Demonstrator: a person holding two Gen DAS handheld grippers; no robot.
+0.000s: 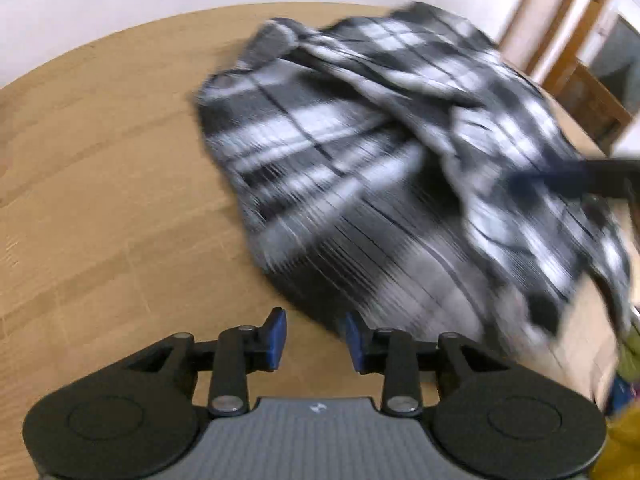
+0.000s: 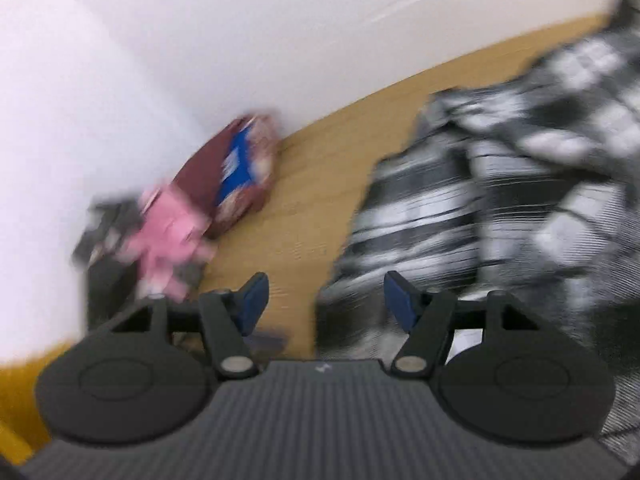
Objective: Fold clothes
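Garment (image 1: 360, 152): a black, grey and white plaid shirt lies crumpled on the wooden table (image 1: 100, 200). In the left wrist view it occupies the centre and right of the tabletop. Its long axis runs diagonally, from the far edge of the table at upper centre down toward the near right edge. A rounded grey part, possibly a collar or cuff, sits at the far end; motion blur prevents a firm identification. An upper layer of cloth is folded over the right half, and the lower right portion hangs at or past the table edge.

Left gripper (image 1: 315, 340): the fingers stand partly apart with a clear gap and nothing between them. The right fingertip (image 1: 354, 340) sits at the near hem of the garment; contact cannot be confirmed. The left one (image 1: 276, 338) is over bare wood.

Right gripper (image 2: 322, 300): the fingers are spread wide and hold nothing. The left fingertip (image 2: 252, 298) is over bare table (image 2: 304, 208); the right fingertip (image 2: 400, 300) overlaps the plaid cloth (image 2: 500, 200), which fills the right side of this view. A dark bar (image 1: 580, 178) entering the left wrist view from the right, above the garment, may be this gripper; blur leaves it uncertain.

Other items: a maroon and blue packet (image 2: 240, 172) and a pink cloth item (image 2: 168, 236) lie against the white wall (image 2: 200, 40), left of the garment and well apart from it. A wooden chair (image 1: 576, 64) stands beyond the table.
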